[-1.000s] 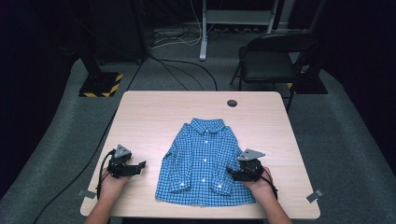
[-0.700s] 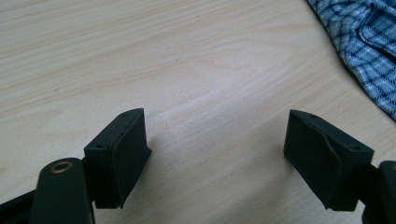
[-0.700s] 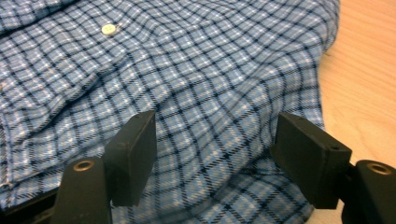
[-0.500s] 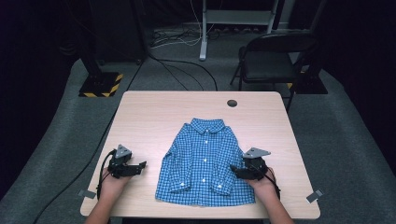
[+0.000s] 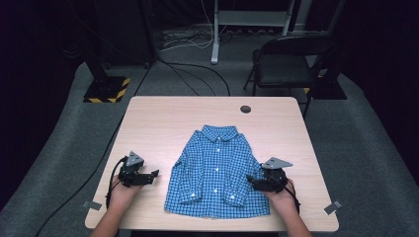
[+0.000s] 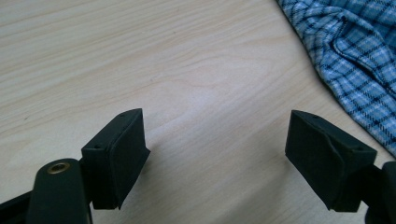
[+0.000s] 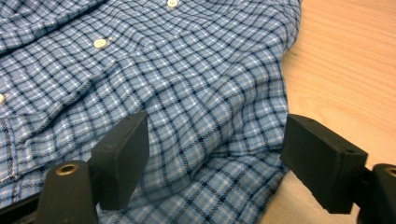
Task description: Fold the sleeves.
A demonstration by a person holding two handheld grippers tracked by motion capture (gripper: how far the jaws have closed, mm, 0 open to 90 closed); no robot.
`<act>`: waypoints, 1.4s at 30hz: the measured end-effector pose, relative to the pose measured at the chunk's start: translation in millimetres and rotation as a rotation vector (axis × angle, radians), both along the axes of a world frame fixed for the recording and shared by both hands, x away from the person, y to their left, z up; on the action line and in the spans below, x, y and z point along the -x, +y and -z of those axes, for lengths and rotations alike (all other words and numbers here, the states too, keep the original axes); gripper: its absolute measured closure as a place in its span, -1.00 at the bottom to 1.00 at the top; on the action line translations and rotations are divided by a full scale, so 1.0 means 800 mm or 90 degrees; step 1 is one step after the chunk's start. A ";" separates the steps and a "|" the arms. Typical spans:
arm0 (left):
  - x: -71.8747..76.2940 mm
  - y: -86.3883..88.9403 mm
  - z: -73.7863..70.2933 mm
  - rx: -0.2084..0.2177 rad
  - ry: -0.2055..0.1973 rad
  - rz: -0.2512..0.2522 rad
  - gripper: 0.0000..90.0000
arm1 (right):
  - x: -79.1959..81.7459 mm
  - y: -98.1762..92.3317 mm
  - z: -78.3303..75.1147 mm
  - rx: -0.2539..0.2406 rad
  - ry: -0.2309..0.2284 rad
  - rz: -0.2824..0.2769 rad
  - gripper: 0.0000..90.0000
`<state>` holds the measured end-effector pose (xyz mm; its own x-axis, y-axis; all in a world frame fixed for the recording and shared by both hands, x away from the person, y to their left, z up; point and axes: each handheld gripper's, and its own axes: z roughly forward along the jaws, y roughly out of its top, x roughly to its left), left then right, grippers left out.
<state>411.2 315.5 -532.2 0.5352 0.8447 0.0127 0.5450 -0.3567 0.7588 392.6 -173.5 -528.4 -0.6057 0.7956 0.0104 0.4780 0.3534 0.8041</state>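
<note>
Right tongs (image 5: 253, 182) have just been opening, sleeve fabric lying loose between the jaws; they slid slightly right. Left tongs (image 5: 154, 175), lower left, released over bare desk (image 5: 163, 123), likely waiting. Blue checked shirt (image 5: 217, 173) lies flat, buttoned, centre frame.

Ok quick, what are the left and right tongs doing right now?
Left tongs: open, empty, over bare table.
Right tongs: open, jaws just widened, over the shirt sleeve edge, not gripping it.
</note>
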 end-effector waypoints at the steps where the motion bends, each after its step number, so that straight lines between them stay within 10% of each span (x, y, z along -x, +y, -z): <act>1: 0.000 0.000 0.000 0.000 0.000 0.000 -0.56 | 0.000 0.000 0.000 0.000 0.000 0.000 -0.53; 42: -0.011 -0.059 -0.002 0.009 -0.001 0.161 -0.57 | 0.024 -0.028 0.006 0.007 0.013 0.061 -0.61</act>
